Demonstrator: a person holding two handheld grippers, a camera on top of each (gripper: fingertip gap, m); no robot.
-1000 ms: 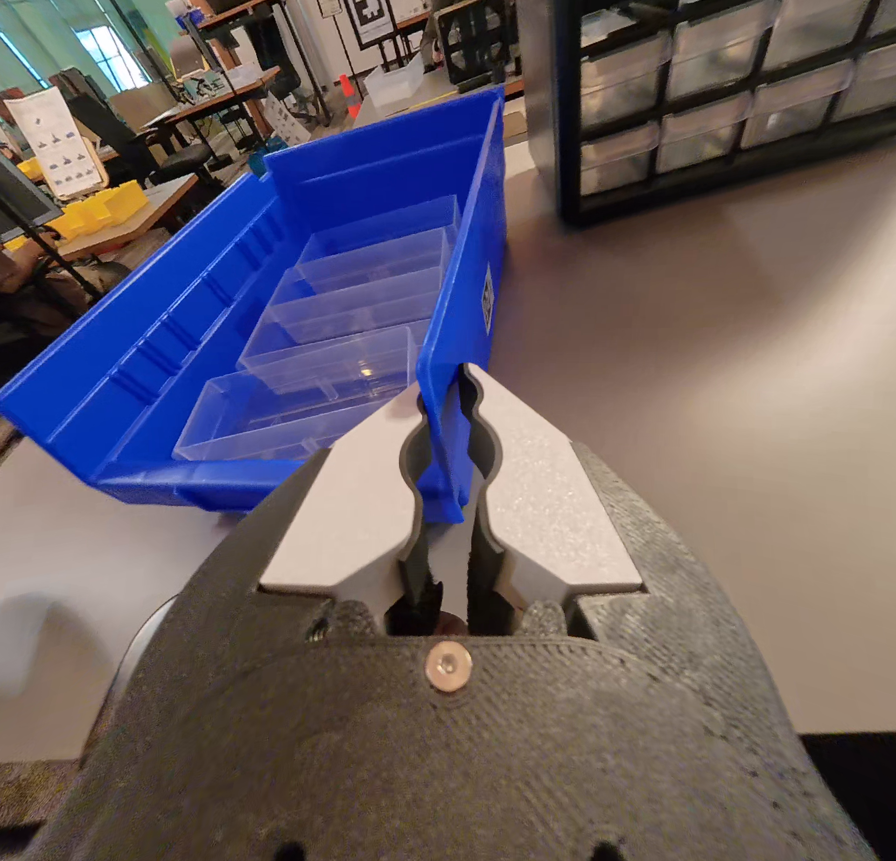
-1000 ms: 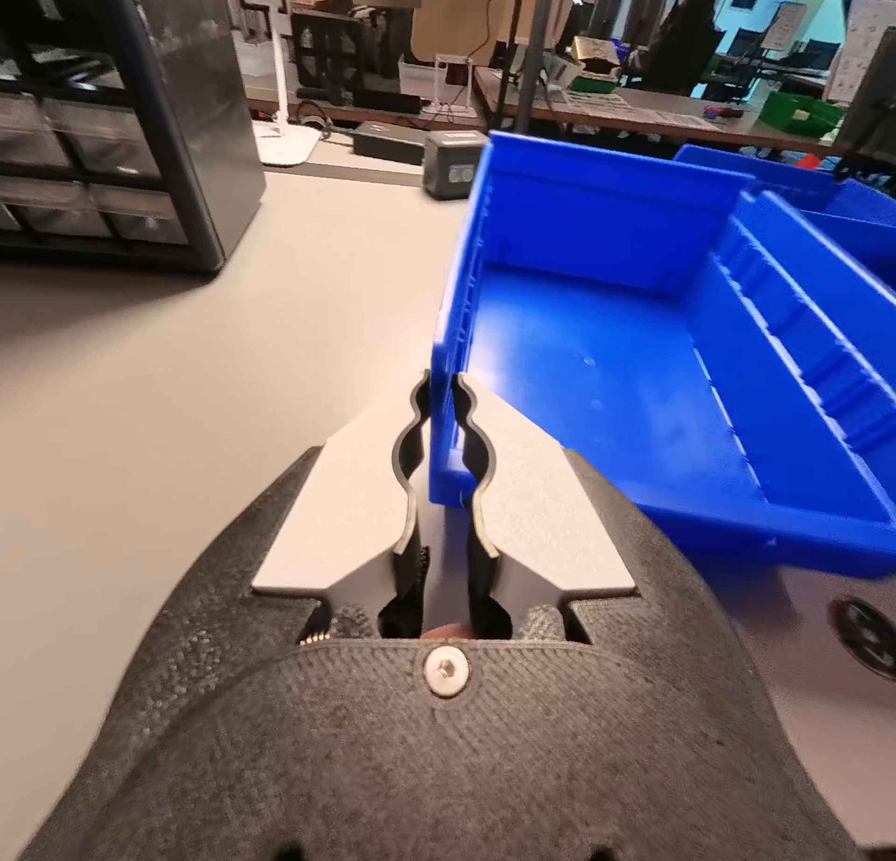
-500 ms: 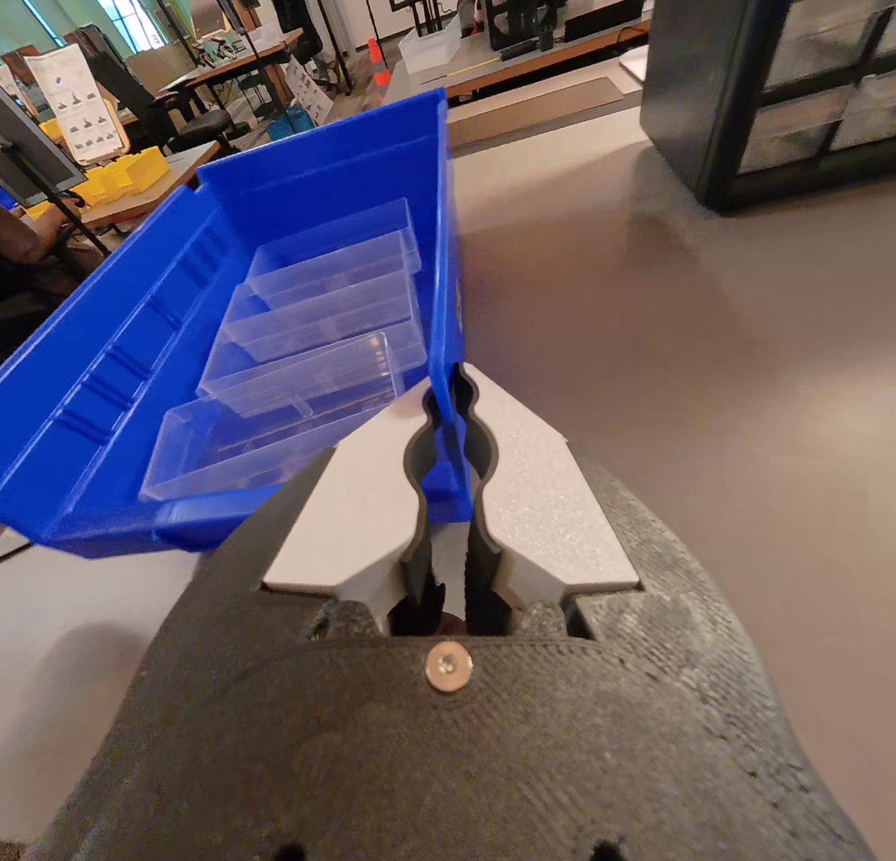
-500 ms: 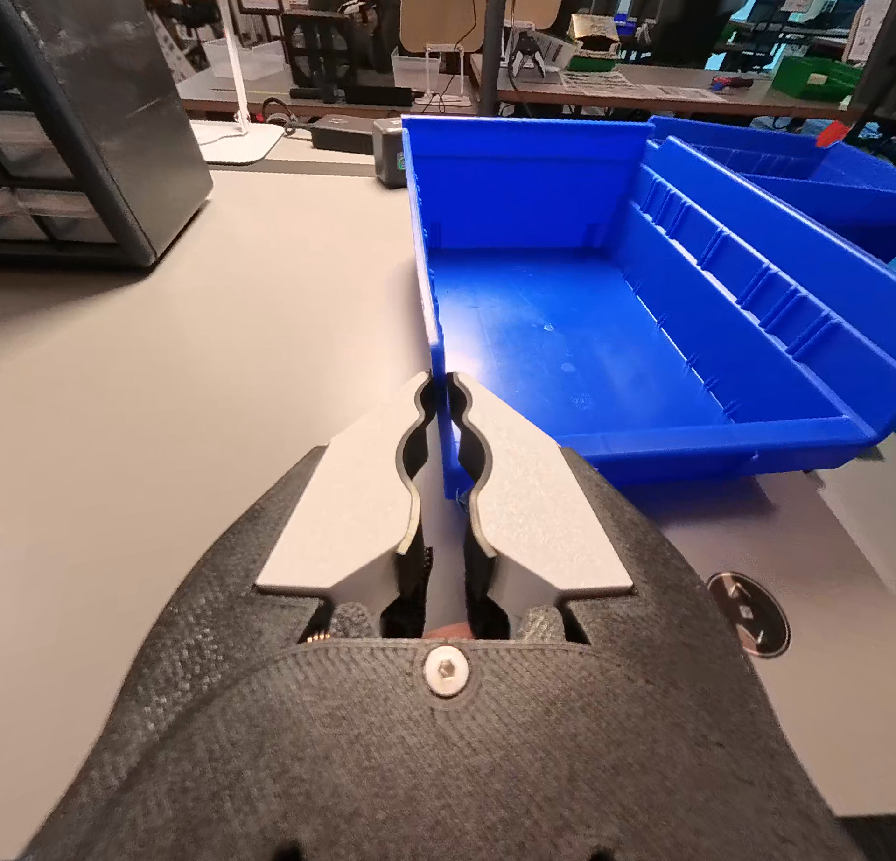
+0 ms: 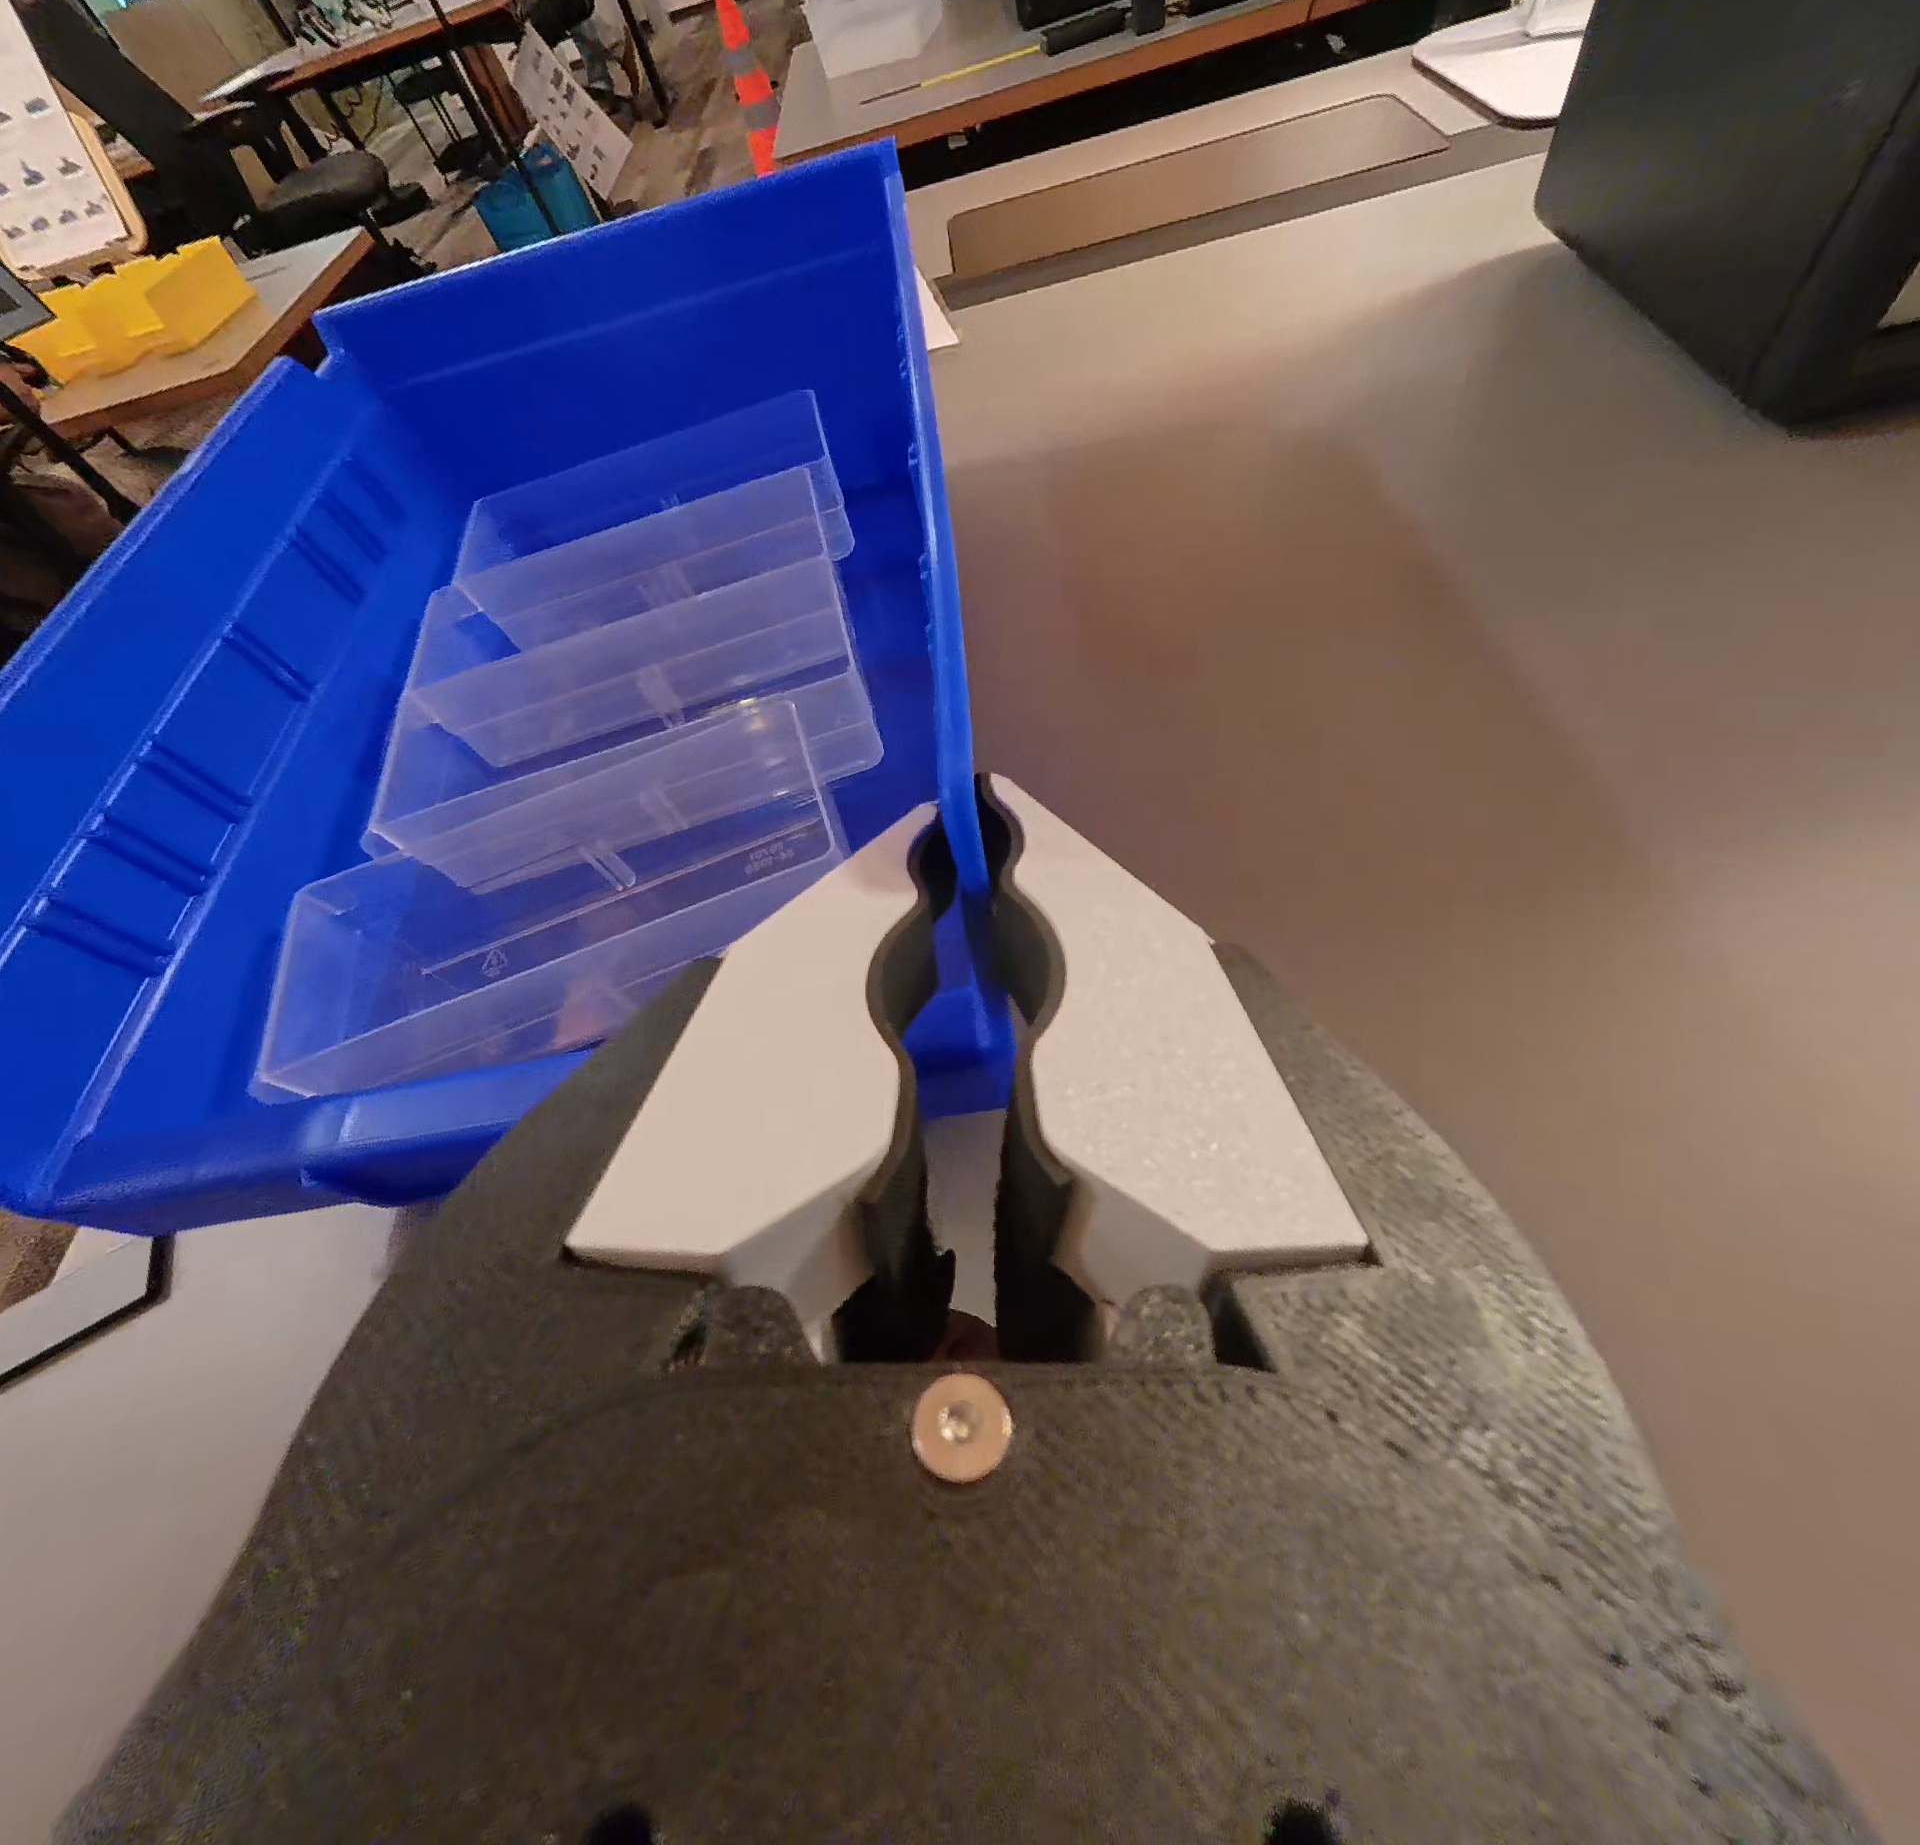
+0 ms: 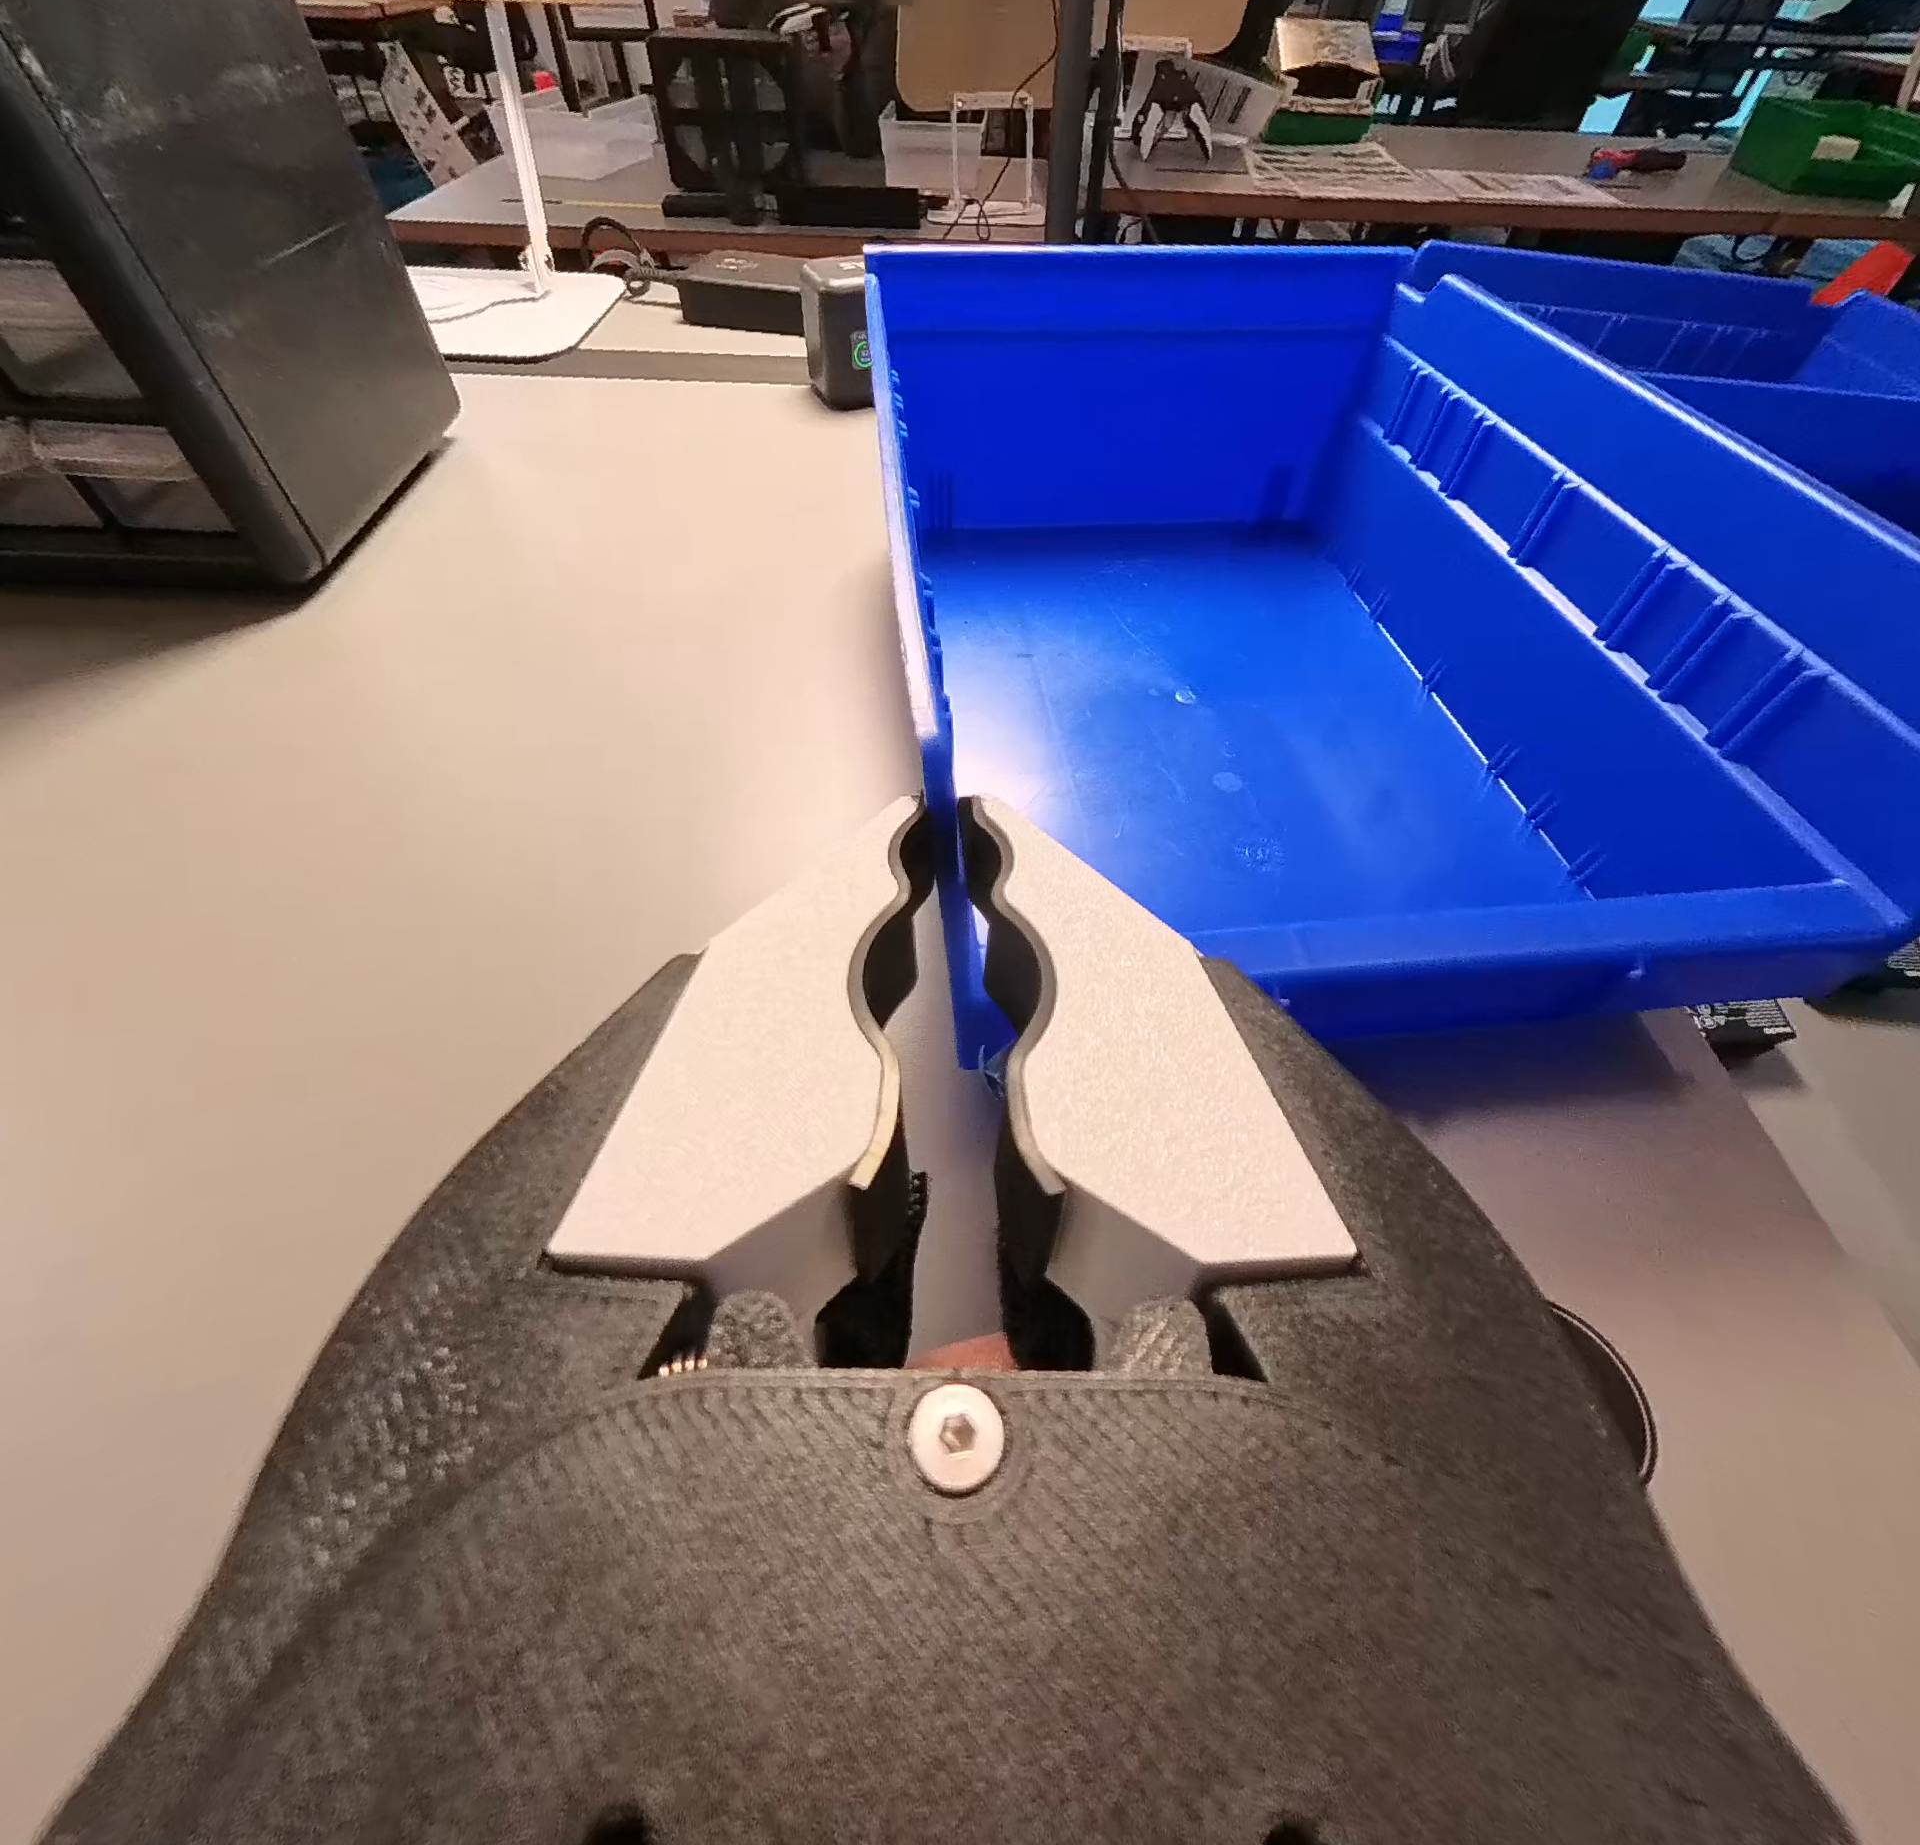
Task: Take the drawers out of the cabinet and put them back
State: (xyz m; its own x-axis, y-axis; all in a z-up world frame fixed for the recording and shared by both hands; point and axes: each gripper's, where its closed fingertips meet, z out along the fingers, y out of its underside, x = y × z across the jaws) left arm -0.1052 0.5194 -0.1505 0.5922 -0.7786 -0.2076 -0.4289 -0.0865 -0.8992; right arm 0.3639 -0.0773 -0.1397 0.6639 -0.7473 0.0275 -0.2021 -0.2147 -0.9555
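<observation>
My left hand-held gripper (image 5: 966,839) was clamped on the right wall of the blue bin (image 5: 623,341) holding the clear drawers (image 5: 623,715); my right hand-held gripper (image 6: 948,839) pinched an empty bin's (image 6: 1351,715) left wall. I judged a thin-wall grip could slip, tipping drawers out, far from the cabinet (image 6: 208,268).

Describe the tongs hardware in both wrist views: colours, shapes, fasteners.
Both look identical. Left tongs: two light grey wedge-shaped fingers with dark, wavy scalloped inner pads, set in a black, rough-textured printed body with one silver hex screw at centre. Right tongs: same grey fingers, black body, silver screw. No cables, markings or sleeves visible.
</observation>
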